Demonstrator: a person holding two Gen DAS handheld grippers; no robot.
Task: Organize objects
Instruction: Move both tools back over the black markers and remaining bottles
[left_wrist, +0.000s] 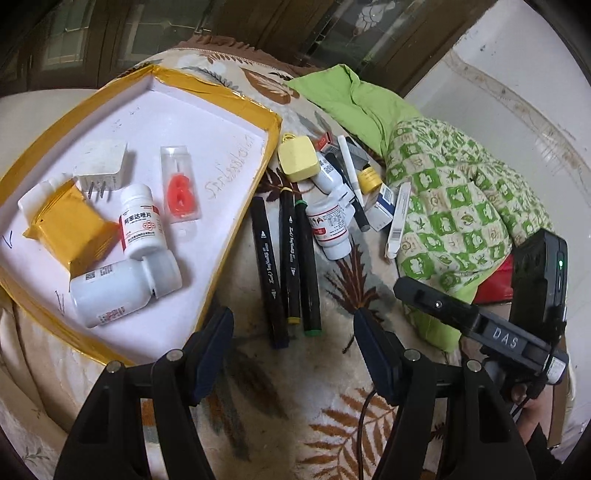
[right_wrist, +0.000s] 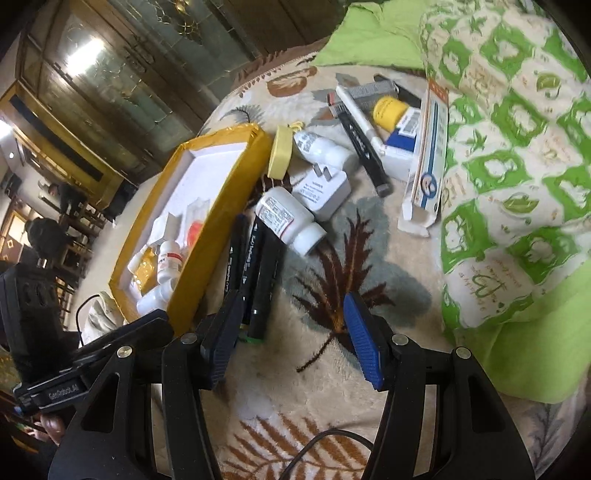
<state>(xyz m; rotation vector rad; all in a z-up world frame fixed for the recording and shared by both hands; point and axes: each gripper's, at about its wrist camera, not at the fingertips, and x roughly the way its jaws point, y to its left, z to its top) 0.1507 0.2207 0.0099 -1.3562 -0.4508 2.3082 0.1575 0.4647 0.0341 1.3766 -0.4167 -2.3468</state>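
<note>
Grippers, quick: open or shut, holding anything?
Left gripper: open, holding nothing, above the blanket near the markers.
Right gripper: open, holding nothing.

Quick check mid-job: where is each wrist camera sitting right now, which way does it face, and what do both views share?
Left wrist: above the blanket, facing the three black markers and tray; its open left gripper shows, right gripper unit at right.
Right wrist: lower, right of the tray, facing the leaf-patterned blanket; open right gripper shows.
Shared: markers, tray, labelled bottle.
</note>
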